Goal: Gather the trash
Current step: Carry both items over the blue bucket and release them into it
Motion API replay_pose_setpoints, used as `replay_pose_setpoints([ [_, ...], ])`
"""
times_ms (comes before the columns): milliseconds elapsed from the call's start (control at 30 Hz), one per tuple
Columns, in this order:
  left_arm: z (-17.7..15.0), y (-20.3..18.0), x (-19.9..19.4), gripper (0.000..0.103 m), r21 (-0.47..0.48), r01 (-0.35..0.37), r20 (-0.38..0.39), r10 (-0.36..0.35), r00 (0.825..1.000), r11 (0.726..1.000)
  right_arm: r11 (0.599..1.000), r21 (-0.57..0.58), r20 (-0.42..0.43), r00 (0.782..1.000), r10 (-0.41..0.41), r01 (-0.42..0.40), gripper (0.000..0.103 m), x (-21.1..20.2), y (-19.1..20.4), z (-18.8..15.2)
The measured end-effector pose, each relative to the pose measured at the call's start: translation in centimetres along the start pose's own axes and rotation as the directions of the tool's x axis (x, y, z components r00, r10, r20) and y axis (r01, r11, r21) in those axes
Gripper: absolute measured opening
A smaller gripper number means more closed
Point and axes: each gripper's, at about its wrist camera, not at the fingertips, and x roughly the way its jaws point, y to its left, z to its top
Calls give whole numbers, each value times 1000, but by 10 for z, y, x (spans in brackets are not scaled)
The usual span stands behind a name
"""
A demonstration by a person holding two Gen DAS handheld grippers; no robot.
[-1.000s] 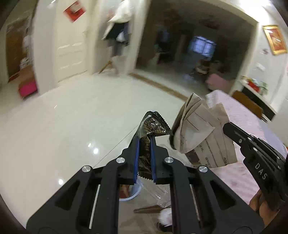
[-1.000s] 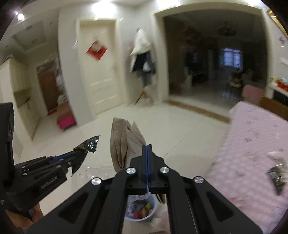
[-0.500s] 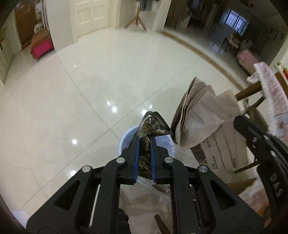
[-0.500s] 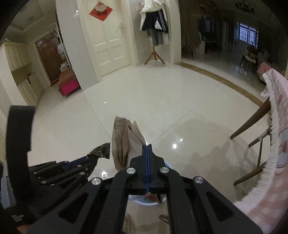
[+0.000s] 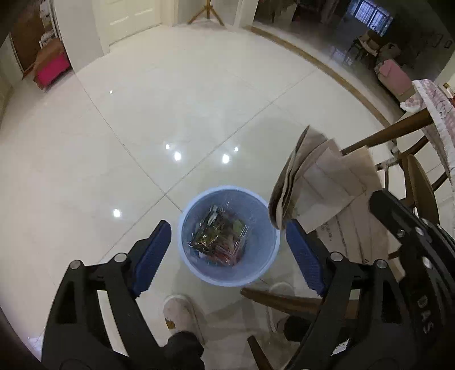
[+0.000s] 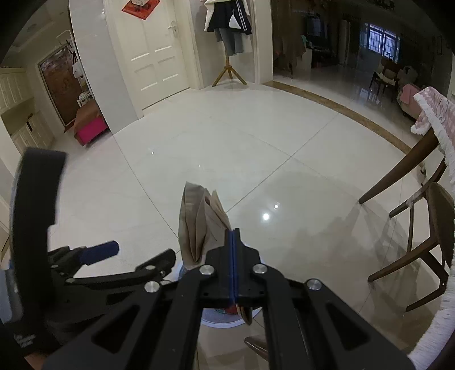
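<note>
creased tan paper bag (image 6: 199,224), folded flat, pinched by right gripper (image 6: 232,239).

One blue bin (image 5: 227,273), one brown paper bag (image 5: 327,182), two slippers (image 5: 182,313) (one half hidden)

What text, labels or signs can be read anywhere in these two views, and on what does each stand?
"DAS": white letters on the black body of the right gripper, seen sideways in the left wrist view.
Small dark print on the folded brown paper bag: too small to read.
White print on the black left gripper: blurred, unreadable.
Red paper sign on the white door: cut off, no characters readable.
</note>
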Motion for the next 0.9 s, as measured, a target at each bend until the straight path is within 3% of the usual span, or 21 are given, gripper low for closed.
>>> replay_pose_setpoints([
  [467,-10,10,-16,82,-50,-31,16,32,999,998,1000,-5,-23,1000,-5,5,1,10,1,-3],
  [900,-12,25,-41,82,-87,-47,61,53,997,995,1000,5,38,999,22,-22,3,5,7,4],
])
